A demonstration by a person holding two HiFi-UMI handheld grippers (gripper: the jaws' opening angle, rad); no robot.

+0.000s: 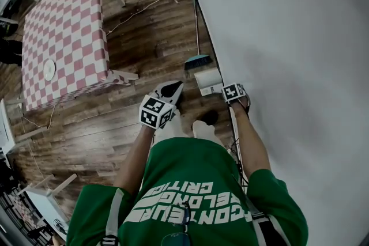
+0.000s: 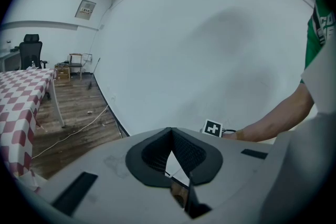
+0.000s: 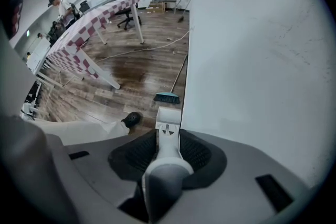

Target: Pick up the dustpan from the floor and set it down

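The dustpan is white with a long grey-white handle. It hangs pan-end down close to the wooden floor at the foot of the white wall. My right gripper points straight down and is shut on that handle, whose shaft runs between the black pads to the pan. Whether the pan touches the floor I cannot tell. My left gripper hovers just left of the dustpan, its tips together with nothing between them.
A teal-headed broom leans on the wall just beyond the dustpan. A pink-checked table with a white plate stands to the left. A cable crosses the floor. My dark shoe is near the dustpan.
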